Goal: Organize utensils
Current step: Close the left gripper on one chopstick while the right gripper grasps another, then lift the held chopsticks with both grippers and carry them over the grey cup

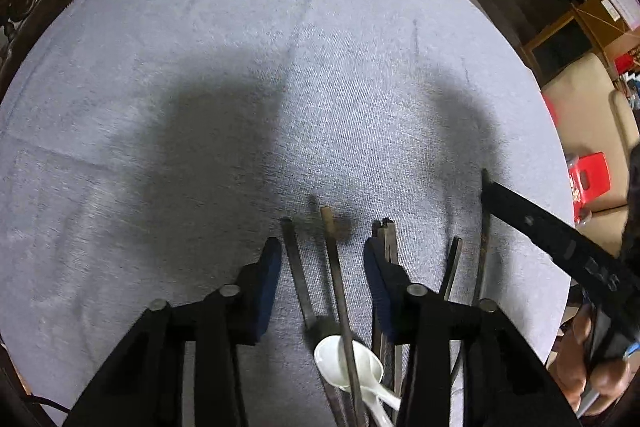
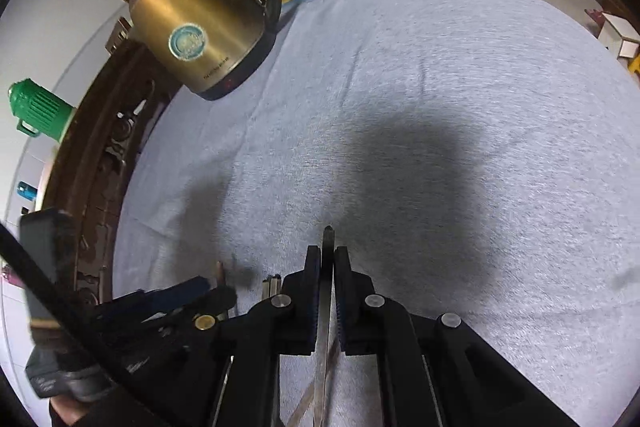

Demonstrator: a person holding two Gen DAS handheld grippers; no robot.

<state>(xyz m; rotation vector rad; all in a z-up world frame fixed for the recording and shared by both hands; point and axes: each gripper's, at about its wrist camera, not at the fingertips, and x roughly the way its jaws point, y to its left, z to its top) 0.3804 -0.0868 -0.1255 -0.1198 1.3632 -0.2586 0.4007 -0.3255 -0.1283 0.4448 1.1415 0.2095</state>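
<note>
1. Left claw [image 1: 320, 259], released, straddles two chopsticks [image 1: 334, 267] running bottom to top at lower centre of the bench [image 1: 160, 87].
2. Right claw [image 2: 327, 267] is clenched on one chopstick [image 2: 328, 239], parallel to its fingers.

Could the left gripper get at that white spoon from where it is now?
Probably yes. The left gripper hangs open right above the white spoon, which lies low between its fingers. But a dark chopstick crosses over the spoon's bowl, so closing now might catch that too.
</note>
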